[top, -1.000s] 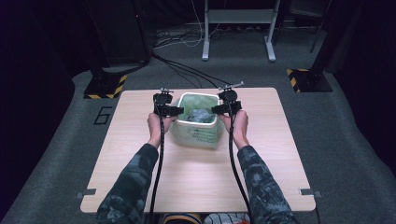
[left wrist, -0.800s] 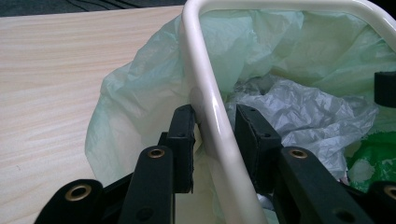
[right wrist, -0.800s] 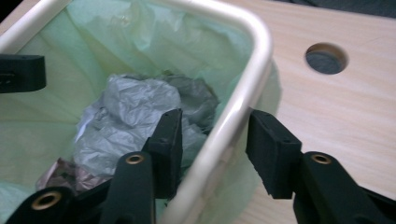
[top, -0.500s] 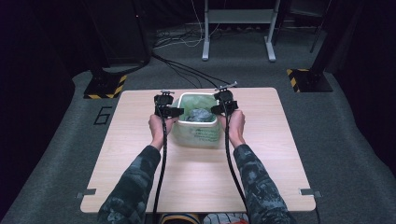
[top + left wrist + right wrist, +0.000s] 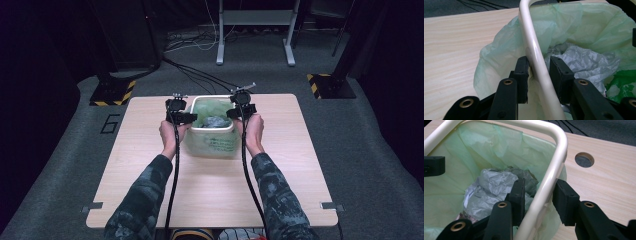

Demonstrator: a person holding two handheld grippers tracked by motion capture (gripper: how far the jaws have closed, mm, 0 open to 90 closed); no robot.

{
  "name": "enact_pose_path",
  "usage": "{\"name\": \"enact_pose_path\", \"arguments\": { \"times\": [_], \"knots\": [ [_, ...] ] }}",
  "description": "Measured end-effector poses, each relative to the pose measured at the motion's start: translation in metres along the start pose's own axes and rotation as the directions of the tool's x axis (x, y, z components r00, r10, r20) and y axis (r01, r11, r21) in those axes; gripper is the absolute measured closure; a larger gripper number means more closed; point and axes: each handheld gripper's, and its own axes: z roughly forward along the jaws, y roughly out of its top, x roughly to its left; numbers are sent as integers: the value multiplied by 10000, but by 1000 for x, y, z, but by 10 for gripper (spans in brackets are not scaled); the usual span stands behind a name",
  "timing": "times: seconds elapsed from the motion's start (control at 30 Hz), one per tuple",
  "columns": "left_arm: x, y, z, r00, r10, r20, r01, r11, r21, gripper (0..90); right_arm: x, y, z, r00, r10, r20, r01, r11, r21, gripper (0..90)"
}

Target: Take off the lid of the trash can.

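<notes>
Bin point(image 5: 212, 142) sat mid-table point(image 5: 150, 190), rim straddled by both: left gripper point(image 5: 539, 71) and right gripper point(image 5: 537, 195), jaws apart, rim betw. them, not yet clamped; next prob. squeeze, then lift evenly.

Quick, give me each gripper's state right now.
Left gripper: open, jaws astride the bin rim, outer pad touching it.
Right gripper: open, jaws astride the same rim, not yet clamped.

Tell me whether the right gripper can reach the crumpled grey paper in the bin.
Probably yes: the right gripper straddles the bin's rim; lifted off it, the crumpled grey paper lies uncovered inside the green liner.
</notes>
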Motion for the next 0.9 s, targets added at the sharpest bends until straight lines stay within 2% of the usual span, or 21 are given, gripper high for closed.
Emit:
{"name": "enact_pose_path", "arguments": {
  "times": [0.1, 0.17, 0.3, 0.4, 0.47, 0.57, 0.63, 0.7, 0.73, 0.9],
  "knots": [
    [-1, 4, -7, 10000, -27, 88, 29, 9997, -251, 684, 0, 3, -5, 10000, 67, -71, -68, 10000, -63, 622],
    [-4, 6, -13, 9998, 127, 147, -122, 9994, -329, 675, -1, 4, -8, 9999, 98, -88, -99, 9999, -119, 631],
    [-11, 7, -21, 9974, 281, 658, -248, 9984, -506, 624, -6, 6, -15, 9998, 203, -51, -204, 9996, -182, 671],
    [-18, 5, -25, 9936, 501, 1011, -453, 9978, -490, 559, -12, 6, -19, 9996, 287, 81, -284, 9993, -249, 732],
    [-24, 3, -27, 9916, 699, 1088, -656, 9969, -431, 472, -15, 5, -22, 9994, 341, 112, -339, 9993, -173, 785],
    [-28, -3, -33, 9872, 930, 1294, -861, 9946, -579, 398, -19, 3, -24, 9994, 312, 125, -311, 9995, -107, 791],
    [-28, -7, -36, 9845, 956, 1472, -857, 9937, -724, 324, -21, 1, -24, 9994, 325, 140, -325, 9995, -48, 793],
    [-27, -9, -39, 9857, 941, 1401, -833, 9932, -817, 242, -24, -1, -24, 9994, 329, 131, -329, 9995, -41, 794],
    [-25, -10, -41, 9842, 969, 1481, -842, 9924, -900, 208, -26, -2, -24, 9994, 295, 157, -294, 9996, -49, 794],
    [-21, -23, -61, 9784, 1124, 1735, -869, 9851, -1482, 120, -30, -5, -26, 9995, 208, 244, -206, 9998, -84, 794]
  ]
}}
